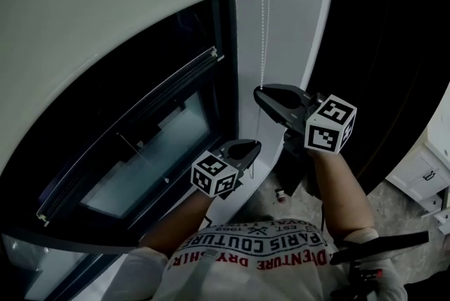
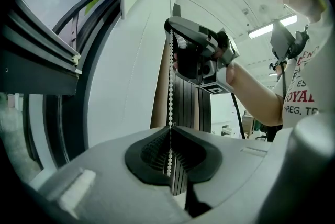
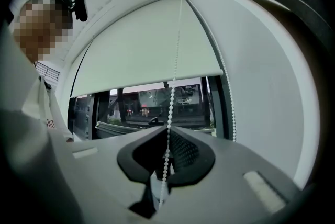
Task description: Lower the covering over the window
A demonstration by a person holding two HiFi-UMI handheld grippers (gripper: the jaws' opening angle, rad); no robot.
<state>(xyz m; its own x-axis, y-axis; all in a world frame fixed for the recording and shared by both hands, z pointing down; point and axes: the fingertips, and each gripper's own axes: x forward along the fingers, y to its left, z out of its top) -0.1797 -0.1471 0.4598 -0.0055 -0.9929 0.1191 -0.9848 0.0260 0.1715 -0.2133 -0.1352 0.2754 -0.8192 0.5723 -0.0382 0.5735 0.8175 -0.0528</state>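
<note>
Rising toward 12 o'clock from the right hand-held gripper (image 1: 260,94), the white bead chain (image 1: 264,11) hangs vertical. Its top is cut off at the head view's edge and its lower run is lost in shadow. The right jaws are pinched together on the small round beads. The left hand-held gripper (image 1: 254,145), below at 6 o'clock, is likewise clamped on the chain. The smooth, pale roller blind (image 1: 105,25) covers the upper part of the window (image 1: 148,145), its straight bottom edge level, with dim glass under it.
</note>
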